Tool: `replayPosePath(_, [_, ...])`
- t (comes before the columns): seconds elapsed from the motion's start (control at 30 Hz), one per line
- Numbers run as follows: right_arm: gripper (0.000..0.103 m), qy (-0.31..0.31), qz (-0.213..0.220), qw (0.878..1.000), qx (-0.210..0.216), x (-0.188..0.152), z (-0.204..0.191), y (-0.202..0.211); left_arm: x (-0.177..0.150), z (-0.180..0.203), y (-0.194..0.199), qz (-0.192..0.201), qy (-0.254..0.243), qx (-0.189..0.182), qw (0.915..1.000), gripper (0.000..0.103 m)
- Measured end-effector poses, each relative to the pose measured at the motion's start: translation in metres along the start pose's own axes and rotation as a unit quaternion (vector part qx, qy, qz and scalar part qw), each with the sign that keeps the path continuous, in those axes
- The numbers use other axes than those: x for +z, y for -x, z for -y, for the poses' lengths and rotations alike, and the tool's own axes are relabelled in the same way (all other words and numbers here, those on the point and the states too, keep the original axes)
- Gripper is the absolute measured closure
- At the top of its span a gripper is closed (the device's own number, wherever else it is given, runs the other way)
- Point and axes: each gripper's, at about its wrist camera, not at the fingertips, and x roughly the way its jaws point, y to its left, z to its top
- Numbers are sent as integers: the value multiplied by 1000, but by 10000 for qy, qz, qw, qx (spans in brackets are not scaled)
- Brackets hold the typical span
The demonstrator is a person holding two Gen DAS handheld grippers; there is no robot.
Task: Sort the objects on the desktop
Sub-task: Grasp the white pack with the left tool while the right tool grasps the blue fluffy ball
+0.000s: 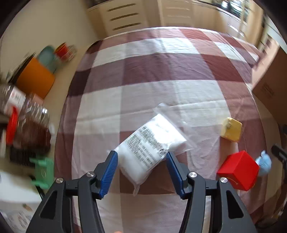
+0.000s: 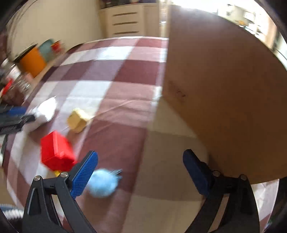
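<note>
Between the parted blue fingers of the left gripper (image 1: 141, 157) lies one white packet (image 1: 150, 148) with printed text, flat on the checked cloth (image 1: 143, 71); the pads do not press it. Right of those fingers sit one red block (image 1: 238, 170), one blue pompom (image 1: 264, 164) and, farther off, one yellow block (image 1: 231, 129). The right gripper (image 2: 140, 159) stands wide apart and empty, its left finger just beside the pompom, one cardboard box (image 2: 224, 89) beyond its right finger.

Cream floor (image 1: 59, 44), white louvred cabinet (image 1: 123, 18), bright window (image 2: 233, 10).
</note>
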Motion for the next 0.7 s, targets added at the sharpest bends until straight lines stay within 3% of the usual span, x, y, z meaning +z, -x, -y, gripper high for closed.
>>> replayPosePath(0.17, [6,103,-46,9995,291,-15,-11,10,1,-6,10,99,-223,-395,9989,43])
replayPosePath(0.33, [8,257,-256,9990,278,-29,-23,0,14,15,-15,51,-1121,-143,9936,41])
replayPosePath(0.4, [15,238,-374,9986,277,-31,-27,-8,16,21,-26,-11,-1403,-90,9901,41])
replayPosePath(0.5, [43,398,-442,9982,109,-34,-33,-18,19,26,-41,-92,-1615,-47,9868,41])
replayPosePath(0.53, [58,494,-406,9979,47,-34,-35,-19,18,27,-42,-45,-1618,-54,9868,42])
replayPosePath(0.57, [66,524,-393,9978,1,-33,-36,-19,17,26,-41,13,-1571,-99,9875,47])
replayPosePath(0.6, [67,477,-411,9980,41,-32,-33,-19,16,25,-39,14,-1469,-193,9890,58])
replayPosePath(0.7, [69,217,-511,9983,197,-35,-20,-16,9,16,-31,-74,-951,-345,9948,66])
